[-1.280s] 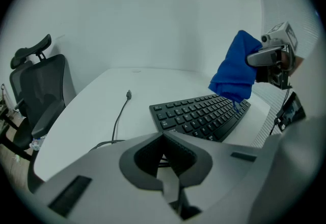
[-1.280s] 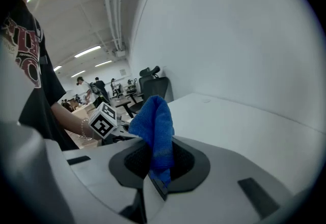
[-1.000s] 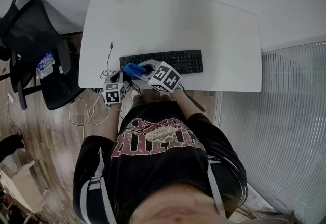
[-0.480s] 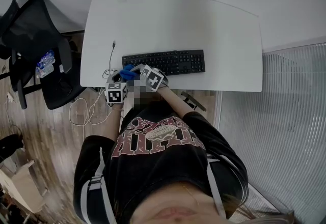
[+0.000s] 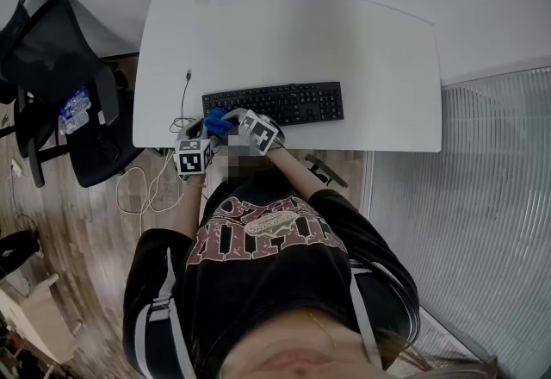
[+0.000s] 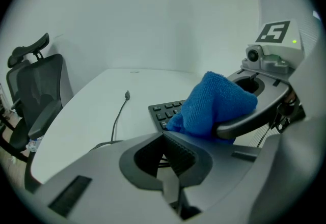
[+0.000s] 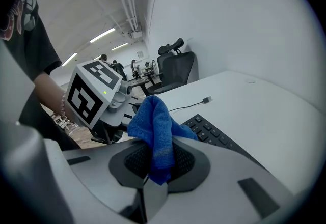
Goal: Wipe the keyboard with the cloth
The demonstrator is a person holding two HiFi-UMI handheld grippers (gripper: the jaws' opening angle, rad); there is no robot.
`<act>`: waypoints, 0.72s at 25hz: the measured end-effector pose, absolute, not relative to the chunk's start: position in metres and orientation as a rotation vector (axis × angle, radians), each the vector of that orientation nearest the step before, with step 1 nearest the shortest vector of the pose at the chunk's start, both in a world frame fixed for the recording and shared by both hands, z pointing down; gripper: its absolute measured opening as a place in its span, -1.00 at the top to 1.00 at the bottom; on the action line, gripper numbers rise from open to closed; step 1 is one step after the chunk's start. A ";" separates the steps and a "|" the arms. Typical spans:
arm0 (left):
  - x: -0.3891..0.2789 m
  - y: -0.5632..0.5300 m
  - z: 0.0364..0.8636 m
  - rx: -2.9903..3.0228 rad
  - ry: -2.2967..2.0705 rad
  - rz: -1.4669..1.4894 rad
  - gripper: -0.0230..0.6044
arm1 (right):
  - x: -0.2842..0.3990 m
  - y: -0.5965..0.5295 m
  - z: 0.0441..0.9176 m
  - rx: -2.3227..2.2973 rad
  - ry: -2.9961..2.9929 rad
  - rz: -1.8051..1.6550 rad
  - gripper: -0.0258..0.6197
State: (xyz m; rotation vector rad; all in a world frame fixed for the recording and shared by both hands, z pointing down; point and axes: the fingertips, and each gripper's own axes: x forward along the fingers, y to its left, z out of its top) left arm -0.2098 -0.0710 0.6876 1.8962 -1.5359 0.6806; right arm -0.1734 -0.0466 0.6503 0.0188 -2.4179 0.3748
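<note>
Head view: white surface [image 5: 293,33] carried a black keyboard [image 5: 284,103], lying lengthwise near the front edge. A thin cable [image 5: 184,97] ran from a coil at the front left corner toward the back, its plug free. Left claw [image 5: 200,131] and right claw [image 5: 228,121] sat close together at the keyboard's left end. Blue cloth [image 5: 215,121] showed at the tip of the right claw, over the keyboard's left front corner. Contact between cloth and keys could not be judged here. A black office chair [image 5: 60,76] stood on the floor left of the surface.

Left gripper view: the left claw was clenched, pads meeting, nothing between them. Just ahead, the cloth bulged out from the right claw, covering part of the keyboard's left end. The cable lay to the left, the chair beyond the surface edge.

Right gripper view: the right claw was grasping the cloth; a fold was pinched between the pads and the rest stood up as a bunch above them. Keyboard keys showed just right of the cloth. The left claw's marker cube sat close on the left.
</note>
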 end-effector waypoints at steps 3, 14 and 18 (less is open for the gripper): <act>-0.212 -0.072 0.688 1.894 -1.539 0.687 0.81 | -0.163 -0.055 0.650 0.059 -2.419 0.397 0.75; -0.211 -0.072 0.689 1.880 -1.549 0.687 0.81 | -0.106 -0.082 0.659 0.232 -2.384 0.438 0.75; -0.212 -0.072 0.689 1.875 -1.553 0.686 0.81 | -0.096 -0.085 0.659 0.261 -2.382 0.458 0.75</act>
